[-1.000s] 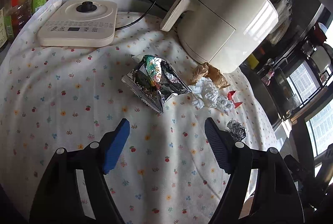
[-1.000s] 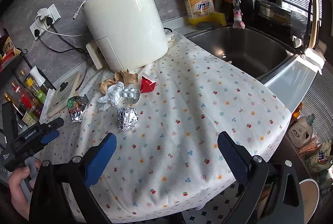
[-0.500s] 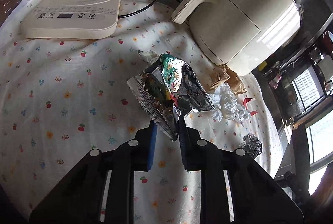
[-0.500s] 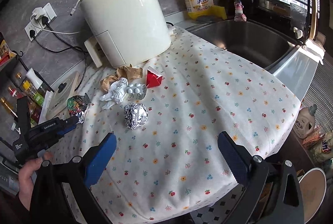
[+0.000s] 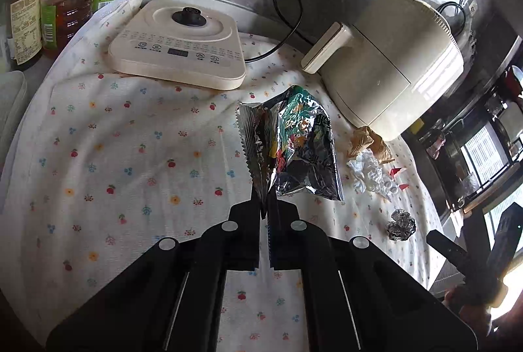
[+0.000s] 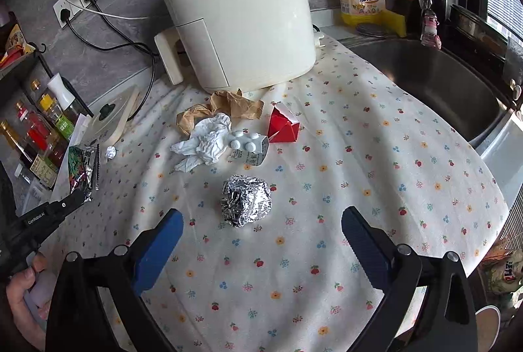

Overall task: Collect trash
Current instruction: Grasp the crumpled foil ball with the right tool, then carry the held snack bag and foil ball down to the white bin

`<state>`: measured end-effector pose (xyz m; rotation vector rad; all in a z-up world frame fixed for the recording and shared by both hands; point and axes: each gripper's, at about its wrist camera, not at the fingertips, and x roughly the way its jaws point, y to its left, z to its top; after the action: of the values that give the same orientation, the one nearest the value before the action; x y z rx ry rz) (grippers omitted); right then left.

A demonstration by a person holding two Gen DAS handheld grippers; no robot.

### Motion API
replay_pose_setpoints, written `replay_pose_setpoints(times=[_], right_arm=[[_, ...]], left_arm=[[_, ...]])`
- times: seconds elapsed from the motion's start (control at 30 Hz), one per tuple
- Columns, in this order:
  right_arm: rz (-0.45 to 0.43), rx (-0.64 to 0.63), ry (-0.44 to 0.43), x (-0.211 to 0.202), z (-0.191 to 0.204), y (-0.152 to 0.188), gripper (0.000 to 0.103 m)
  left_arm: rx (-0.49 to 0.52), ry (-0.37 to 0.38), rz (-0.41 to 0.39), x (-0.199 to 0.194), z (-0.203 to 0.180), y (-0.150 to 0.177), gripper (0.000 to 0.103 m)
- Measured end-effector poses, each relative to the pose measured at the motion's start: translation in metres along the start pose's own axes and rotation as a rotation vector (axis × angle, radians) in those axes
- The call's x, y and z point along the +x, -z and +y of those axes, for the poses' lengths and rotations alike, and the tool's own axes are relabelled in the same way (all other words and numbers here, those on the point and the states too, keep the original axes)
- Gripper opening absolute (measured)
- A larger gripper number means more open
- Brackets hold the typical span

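Left gripper [image 5: 264,212] clamped on snack wrapper's [image 5: 294,149] corner, lifting it clear beside air fryer [image 5: 392,71]. Right gripper [image 6: 261,234] spread wide before foil ball [image 6: 246,200], seemingly ready for pickup.

At one second prior, the left gripper [image 5: 264,209] stood with jaws wide apart, short of the foil snack bag [image 5: 291,152], which lay flat on the floral tablecloth [image 5: 130,156]. By the half-second mark the jaws had drawn in on the bag's serrated edge. At the present moment they were clamped on its lower corner, and the bag had been raised clear of the cloth and hung upright.

The right gripper [image 6: 261,227], jaws spread as before, had advanced toward the crumpled foil ball [image 6: 245,200]. The ball had sat well ahead of its fingertips one second prior; it now lay just ahead of them, roughly centred on the gap between them.
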<state>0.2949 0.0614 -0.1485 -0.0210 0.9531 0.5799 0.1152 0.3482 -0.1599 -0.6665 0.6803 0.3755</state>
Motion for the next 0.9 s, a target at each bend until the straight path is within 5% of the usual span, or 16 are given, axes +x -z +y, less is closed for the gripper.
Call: replay_pose_setpoints(times=[0.2, 0.27, 0.33, 0.6, 0.9], right_arm=[[0.022, -0.009, 0.011, 0.031, 0.008, -0.012, 0.088], [0.041, 0.004, -0.01, 0.041, 0.007, -0.016, 0.076], [0.083, -0.004, -0.029, 0.05, 0.008, -0.018, 0.039], [0.042, -0.081, -0.09, 0.026, 0.019, -0.015, 0.038], [0.038, -0.13, -0.122, -0.023, -0.014, 0.005, 0.038]], left_arm=[[-0.023, -0.058, -0.023, -0.027, 0.016, 0.01, 0.004], [-0.032, -0.073, -0.044, -0.039, 0.019, 0.013, 0.004], [-0.041, -0.081, -0.065, -0.05, 0.02, 0.017, 0.004], [-0.086, -0.125, -0.105, -0.072, 0.018, 0.036, 0.004], [-0.082, -0.127, -0.112, -0.084, -0.029, 0.066, 0.004]])
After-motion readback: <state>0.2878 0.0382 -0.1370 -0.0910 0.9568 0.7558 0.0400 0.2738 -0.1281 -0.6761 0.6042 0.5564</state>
